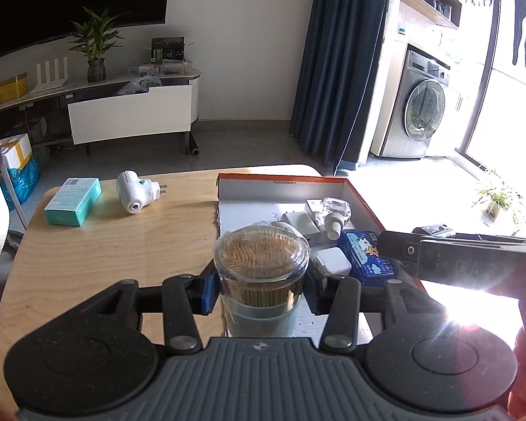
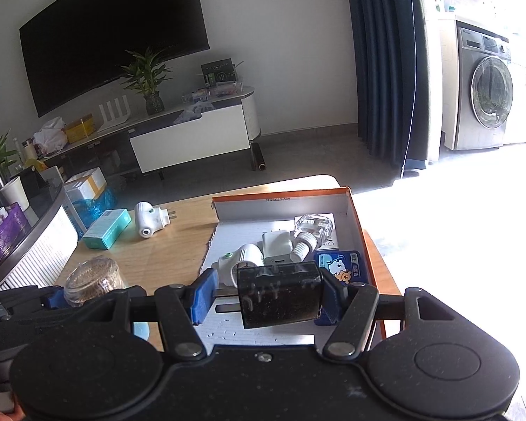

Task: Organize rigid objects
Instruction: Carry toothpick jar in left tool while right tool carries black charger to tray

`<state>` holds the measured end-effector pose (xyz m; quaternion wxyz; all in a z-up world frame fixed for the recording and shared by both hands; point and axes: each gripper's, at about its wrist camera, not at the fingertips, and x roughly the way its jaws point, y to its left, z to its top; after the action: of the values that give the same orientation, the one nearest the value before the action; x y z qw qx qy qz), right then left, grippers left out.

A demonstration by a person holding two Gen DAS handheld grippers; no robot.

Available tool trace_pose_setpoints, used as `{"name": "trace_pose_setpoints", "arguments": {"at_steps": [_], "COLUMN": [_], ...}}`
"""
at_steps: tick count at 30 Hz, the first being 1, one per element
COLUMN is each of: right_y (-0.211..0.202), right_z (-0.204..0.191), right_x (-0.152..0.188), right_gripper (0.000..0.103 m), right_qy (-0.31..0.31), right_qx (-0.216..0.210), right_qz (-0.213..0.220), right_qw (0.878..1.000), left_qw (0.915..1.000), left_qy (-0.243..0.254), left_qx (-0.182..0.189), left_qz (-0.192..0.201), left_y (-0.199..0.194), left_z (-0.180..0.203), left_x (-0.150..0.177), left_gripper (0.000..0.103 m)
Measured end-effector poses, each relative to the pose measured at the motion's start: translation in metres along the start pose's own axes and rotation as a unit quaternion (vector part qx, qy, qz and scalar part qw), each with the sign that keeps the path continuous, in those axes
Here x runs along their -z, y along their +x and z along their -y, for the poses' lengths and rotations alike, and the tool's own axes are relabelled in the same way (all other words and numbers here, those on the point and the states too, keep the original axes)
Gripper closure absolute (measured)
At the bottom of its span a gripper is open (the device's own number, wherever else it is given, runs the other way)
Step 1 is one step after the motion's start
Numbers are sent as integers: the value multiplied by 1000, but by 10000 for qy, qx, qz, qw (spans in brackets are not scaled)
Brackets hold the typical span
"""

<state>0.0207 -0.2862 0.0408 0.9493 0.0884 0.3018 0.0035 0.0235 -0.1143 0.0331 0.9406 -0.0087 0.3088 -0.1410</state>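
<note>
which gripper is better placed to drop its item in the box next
Right. The right gripper already holds the black plug adapter over the orange-edged box. The left gripper holds the toothpick jar at the box's near-left edge.

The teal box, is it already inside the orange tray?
No, the teal box lies on the bare wooden table, left of the orange tray and beside a white plug-in device.
</note>
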Motion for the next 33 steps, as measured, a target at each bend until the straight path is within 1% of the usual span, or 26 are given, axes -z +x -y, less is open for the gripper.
{"name": "trace_pose_setpoints", "arguments": {"at_steps": [19,33], "right_y": [3,15], "right_z": [21,31], "right_x": [-5,-27], "right_gripper": [29,29], "right_qy": [143,126], "right_qx": [163,178], "right_qz": [56,137], "right_qw": [9998,9997], "left_qw": [9995,9990], "left_qy": [235,323], "left_qx": [220,319], "left_qz": [-16,46], "left_y": [18,34], "left_z": [23,33], "left_x": [-9,-25], "left_gripper": [55,55]}}
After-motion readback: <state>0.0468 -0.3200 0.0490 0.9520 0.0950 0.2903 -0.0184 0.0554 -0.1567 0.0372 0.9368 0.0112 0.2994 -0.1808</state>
